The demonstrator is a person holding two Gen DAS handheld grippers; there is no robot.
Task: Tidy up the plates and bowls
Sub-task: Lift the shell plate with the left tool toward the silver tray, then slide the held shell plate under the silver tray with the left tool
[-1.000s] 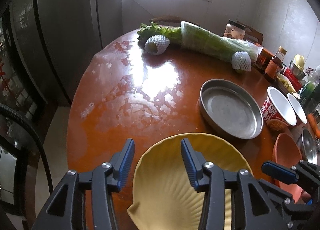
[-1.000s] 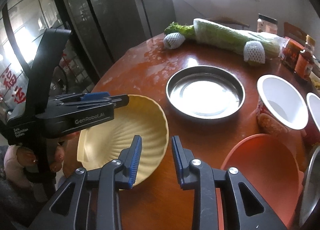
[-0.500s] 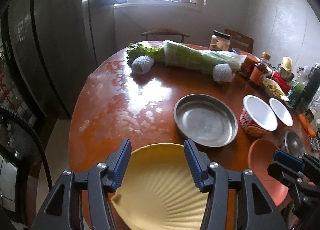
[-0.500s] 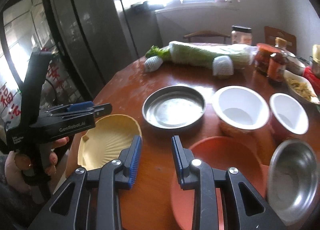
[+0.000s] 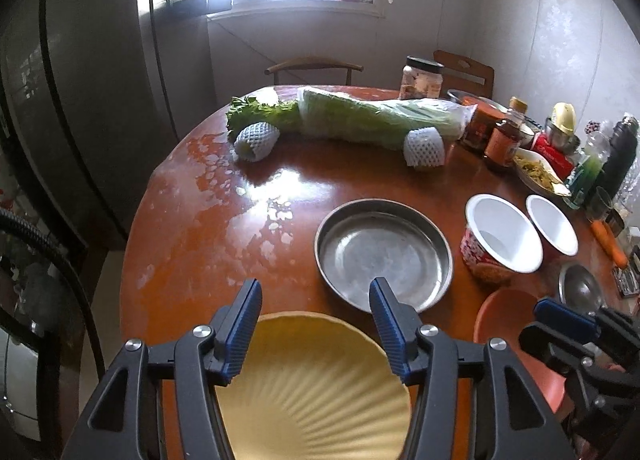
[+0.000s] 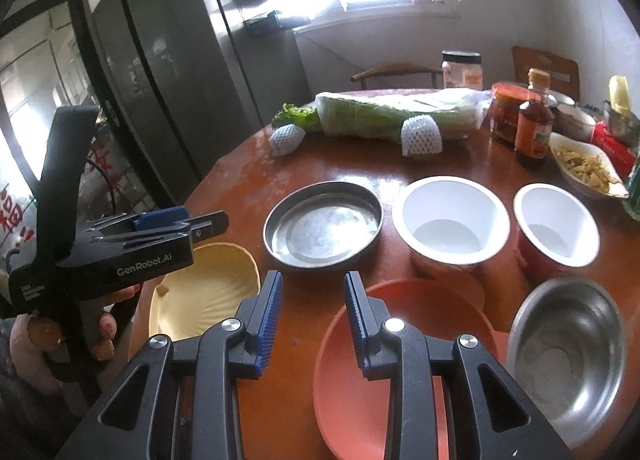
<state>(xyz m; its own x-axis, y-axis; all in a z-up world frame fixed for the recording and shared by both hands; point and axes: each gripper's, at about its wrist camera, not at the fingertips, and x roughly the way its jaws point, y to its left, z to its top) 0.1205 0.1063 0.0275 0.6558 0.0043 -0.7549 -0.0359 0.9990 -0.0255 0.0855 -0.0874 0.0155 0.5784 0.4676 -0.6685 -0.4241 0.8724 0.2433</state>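
Observation:
A yellow shell-ribbed plate (image 5: pixel 316 392) lies at the table's near edge, right under my left gripper (image 5: pixel 316 302), which hovers open over it with nothing between its blue pads. In the right wrist view that plate (image 6: pixel 208 292) sits below the left gripper (image 6: pixel 218 221), held by a hand. My right gripper (image 6: pixel 314 300) stands open by a narrow gap, empty, above the left rim of an orange plate (image 6: pixel 432 308). A round steel plate (image 6: pixel 324 223) sits mid-table, with a small steel bowl (image 6: pixel 568 348) at the right. The right gripper (image 5: pixel 540 320) shows at the left wrist view's right edge.
Two white paper bowls (image 6: pixel 452 219) (image 6: pixel 556 223) stand right of the steel plate. Wrapped cabbage (image 5: pixel 380 119), two foam-netted fruits, jars, bottles and a dish of food (image 6: pixel 584 167) crowd the far and right side. A dark fridge (image 6: pixel 172 79) stands to the left, and chairs stand behind the round wooden table (image 5: pixel 224 219).
Both grippers have drawn back and risen, so more of the table shows. The left jaws have widened and come off the yellow plate's rim. The plate stays on the table.

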